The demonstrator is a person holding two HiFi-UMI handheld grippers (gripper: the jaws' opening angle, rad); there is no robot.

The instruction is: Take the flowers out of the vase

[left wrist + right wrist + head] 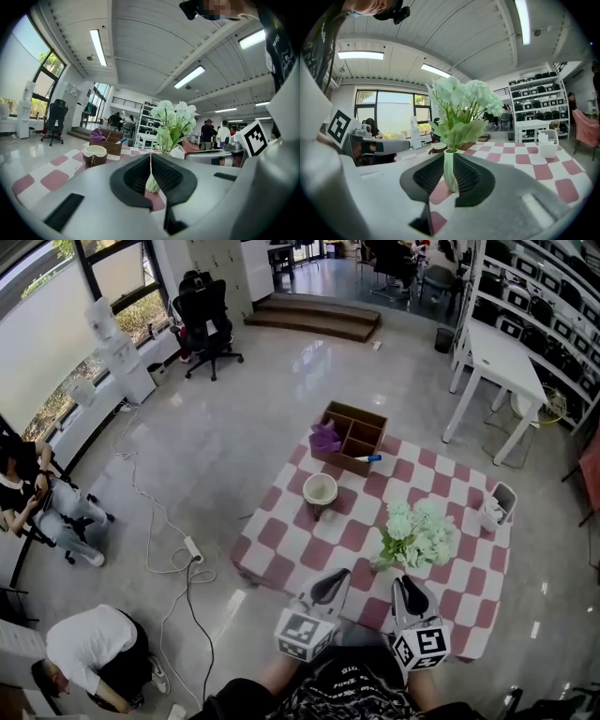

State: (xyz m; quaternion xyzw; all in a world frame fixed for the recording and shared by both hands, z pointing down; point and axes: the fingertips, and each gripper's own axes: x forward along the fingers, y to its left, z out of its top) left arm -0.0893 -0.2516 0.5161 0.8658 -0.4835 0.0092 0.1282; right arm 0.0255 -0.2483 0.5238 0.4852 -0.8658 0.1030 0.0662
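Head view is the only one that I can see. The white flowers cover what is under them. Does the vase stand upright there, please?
Observer: Yes. In the right gripper view the vase stands upright on the checked cloth. It is slim and pale green, and the flowers are in it.
Operator: Are the jaws of the right gripper open?
Observer: The right gripper has its jaws a narrow gap apart. The vase shows in that gap, but I cannot tell whether the pads touch it.
Operator: And the left one?
Observer: The left gripper has its jaws together at the tips, with nothing between them.
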